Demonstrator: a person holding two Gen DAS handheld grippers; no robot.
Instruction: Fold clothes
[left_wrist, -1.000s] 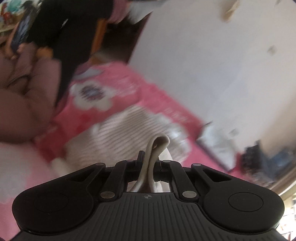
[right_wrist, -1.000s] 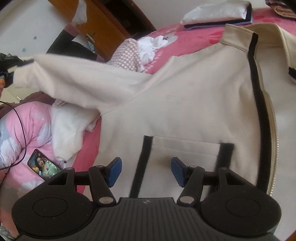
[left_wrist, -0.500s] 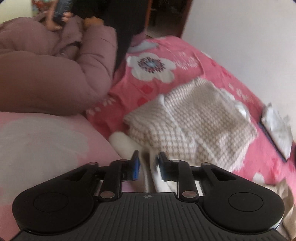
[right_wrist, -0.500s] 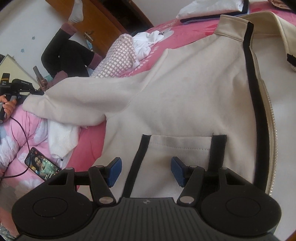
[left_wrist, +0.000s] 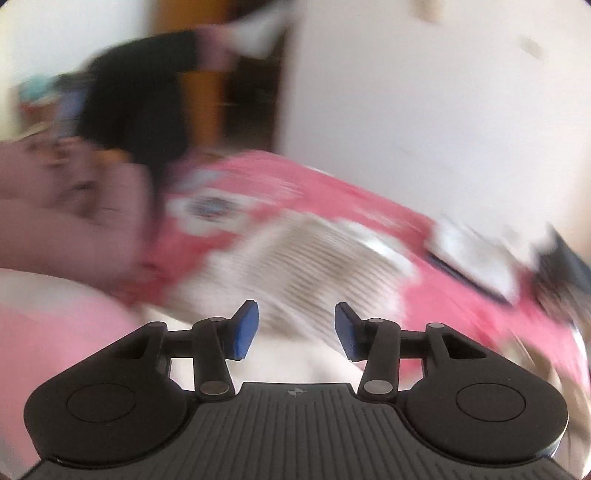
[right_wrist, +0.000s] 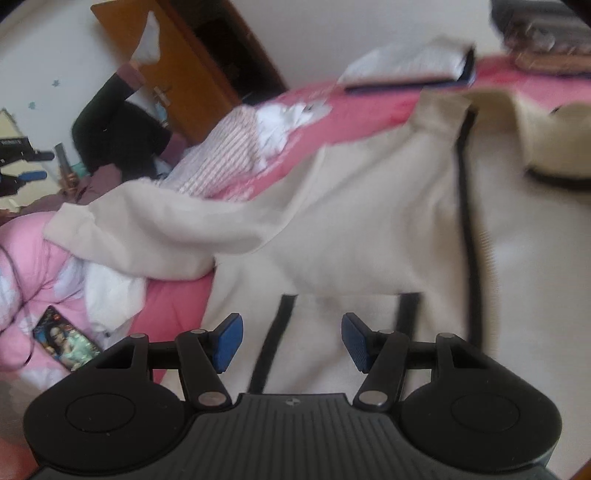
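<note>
While the pink bedspread (right_wrist: 362, 107) fills most of both views, the largest thing lying on it is a cream jacket (right_wrist: 369, 229) with black trim, spread flat in the right wrist view. Its sleeve (right_wrist: 155, 229) stretches out to the left, ending on a pink quilt (right_wrist: 26, 258). A black-edged pocket (right_wrist: 343, 332) sits just ahead of the right gripper (right_wrist: 291, 341), whose blue pads (right_wrist: 227, 341) stand wide apart over the fabric, holding nothing. Beyond the sleeve lies a checked pink-and-white garment (right_wrist: 221, 162), with a white one (right_wrist: 284, 122) beside it, and a folded stack (right_wrist: 410, 66) rests farther back near the wall. A phone (right_wrist: 66, 338) lies face up on the quilt. In the heavily blurred left wrist view, the left gripper (left_wrist: 296, 330) is also spread wide and empty, pointing toward the checked garment (left_wrist: 317, 266).
</note>
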